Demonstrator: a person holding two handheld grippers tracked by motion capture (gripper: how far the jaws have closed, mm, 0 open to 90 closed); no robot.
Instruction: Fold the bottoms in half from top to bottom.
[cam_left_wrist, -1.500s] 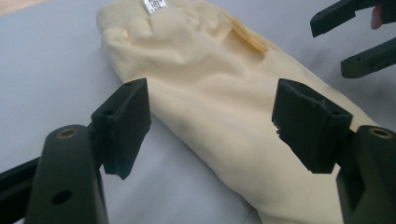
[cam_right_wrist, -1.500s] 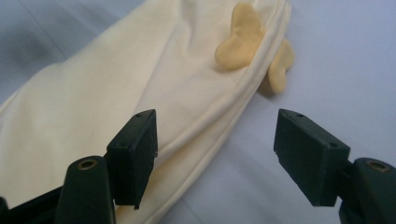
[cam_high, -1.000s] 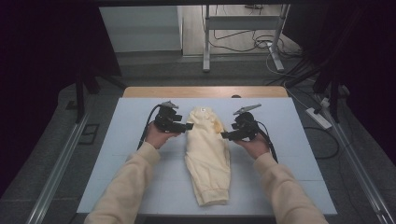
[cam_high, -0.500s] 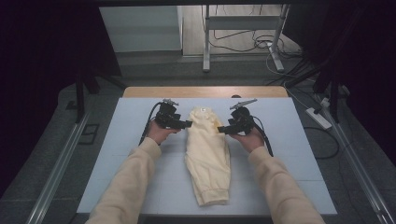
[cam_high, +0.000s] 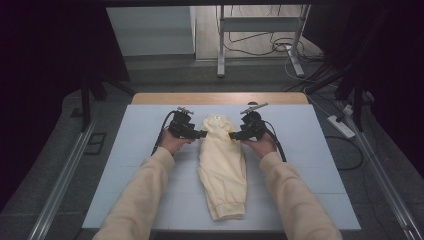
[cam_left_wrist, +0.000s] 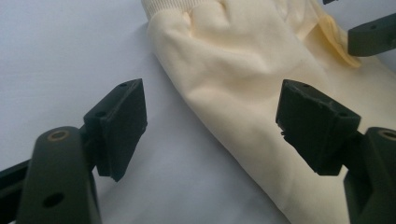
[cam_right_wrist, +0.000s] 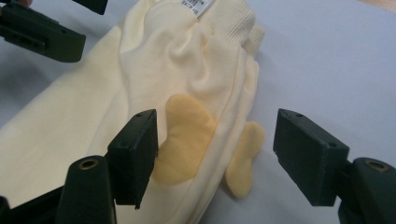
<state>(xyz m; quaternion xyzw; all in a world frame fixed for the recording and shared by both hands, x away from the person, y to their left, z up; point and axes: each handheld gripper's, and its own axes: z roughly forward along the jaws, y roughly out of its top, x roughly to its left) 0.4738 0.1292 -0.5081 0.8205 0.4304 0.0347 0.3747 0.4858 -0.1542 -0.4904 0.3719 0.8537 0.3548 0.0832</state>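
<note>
A pale yellow garment (cam_high: 221, 162) lies folded lengthwise on the light blue mat (cam_high: 125, 165), its ribbed end and label toward the far side. My left gripper (cam_high: 200, 134) is open at the garment's upper left edge; in the left gripper view its jaws straddle that cloth edge (cam_left_wrist: 233, 93) low over the mat. On the opposite side my right gripper (cam_high: 233, 135) is open too, at the upper right edge. In the right gripper view the jaws bracket two darker yellow patches (cam_right_wrist: 187, 135) beside the folded cloth (cam_right_wrist: 154, 60).
The mat covers a wooden table (cam_high: 220, 98) whose far edge shows. Metal rails (cam_high: 60, 180) run along both sides. A stand with cables (cam_high: 260, 45) and a power strip (cam_high: 340, 126) sit on the floor beyond.
Both grippers have moved inward toward the garment's upper part, the right one more so, and now sit at its edges. The garment has not shifted.
</note>
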